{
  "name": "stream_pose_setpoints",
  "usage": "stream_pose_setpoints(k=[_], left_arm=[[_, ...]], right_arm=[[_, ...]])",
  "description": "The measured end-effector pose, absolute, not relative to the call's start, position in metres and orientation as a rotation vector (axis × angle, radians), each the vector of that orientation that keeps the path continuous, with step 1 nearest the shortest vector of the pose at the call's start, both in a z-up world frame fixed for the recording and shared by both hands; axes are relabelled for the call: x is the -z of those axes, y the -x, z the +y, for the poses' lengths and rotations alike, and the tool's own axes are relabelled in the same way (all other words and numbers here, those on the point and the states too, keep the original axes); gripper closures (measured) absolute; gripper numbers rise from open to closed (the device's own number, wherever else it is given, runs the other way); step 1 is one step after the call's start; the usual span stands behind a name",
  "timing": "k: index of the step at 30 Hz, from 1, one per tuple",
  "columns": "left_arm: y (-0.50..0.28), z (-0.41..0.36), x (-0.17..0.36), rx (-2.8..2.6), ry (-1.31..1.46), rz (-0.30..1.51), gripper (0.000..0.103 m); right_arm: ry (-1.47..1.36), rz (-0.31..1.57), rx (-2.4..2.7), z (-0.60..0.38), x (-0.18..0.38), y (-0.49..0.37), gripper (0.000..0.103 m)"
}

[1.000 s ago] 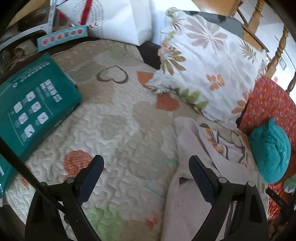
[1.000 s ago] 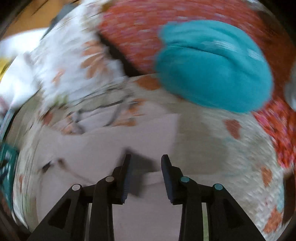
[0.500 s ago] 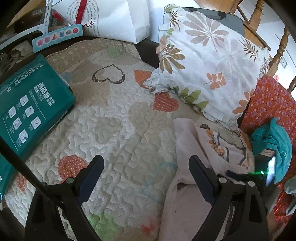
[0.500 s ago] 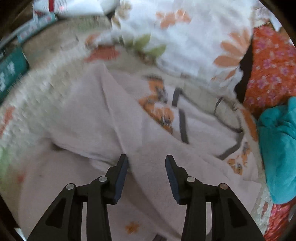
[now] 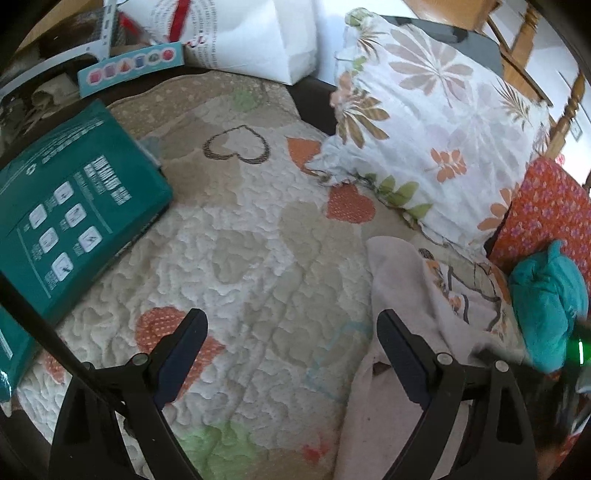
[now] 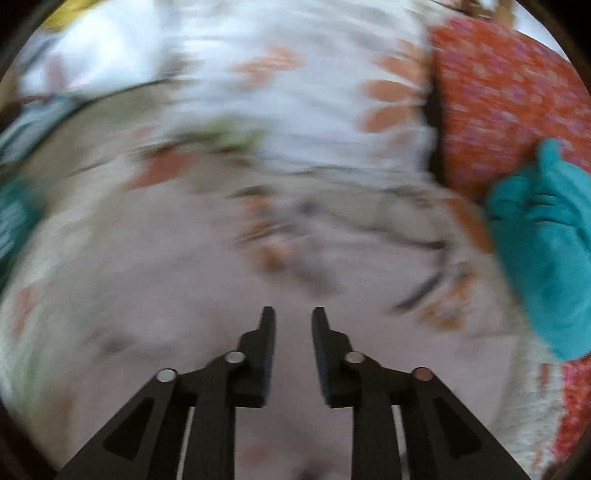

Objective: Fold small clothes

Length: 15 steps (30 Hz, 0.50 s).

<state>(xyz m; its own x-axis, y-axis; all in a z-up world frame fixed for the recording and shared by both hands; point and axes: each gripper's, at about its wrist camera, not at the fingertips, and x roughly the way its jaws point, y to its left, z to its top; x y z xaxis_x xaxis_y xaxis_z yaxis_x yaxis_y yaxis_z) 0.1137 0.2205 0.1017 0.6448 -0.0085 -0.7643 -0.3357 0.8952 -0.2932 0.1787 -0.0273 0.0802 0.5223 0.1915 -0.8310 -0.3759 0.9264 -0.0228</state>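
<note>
A pale pink small garment [image 5: 402,288] with orange and grey print lies crumpled on the quilted bedspread [image 5: 251,258], at the right of the left wrist view. My left gripper [image 5: 291,328] is wide open and empty above the quilt, its right finger [image 5: 399,343] over the garment's edge. In the blurred right wrist view the same garment [image 6: 207,266] fills the middle. My right gripper [image 6: 293,319] hovers over it with a narrow gap between its jaws and nothing between them. A teal cloth [image 5: 546,295] lies bunched at the right; it also shows in the right wrist view [image 6: 543,236].
A floral pillow [image 5: 436,122] leans at the back right, with an orange flowered cushion [image 5: 546,206] beside it. A teal package [image 5: 70,218] lies at the left. A white paper bag [image 5: 251,33] and a wooden bed frame [image 5: 569,99] stand behind.
My right gripper has swung fast over the pink garment, from facing the teal cloth towards the pillow, and its jaws have narrowed. My left gripper has barely moved.
</note>
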Motion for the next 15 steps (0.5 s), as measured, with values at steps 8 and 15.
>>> stream_pose_setpoints(k=[8,15], left_arm=[[-0.092,0.246,-0.104,-0.229,0.478,0.828,0.011],[-0.08,0.269,-0.107,-0.257,0.532,0.8,0.011]], right_arm=[[0.242,0.986,-0.487,0.078,-0.036,-0.122,0.046],[0.207,1.067,-0.516,0.108,-0.026,-0.142,0.086]])
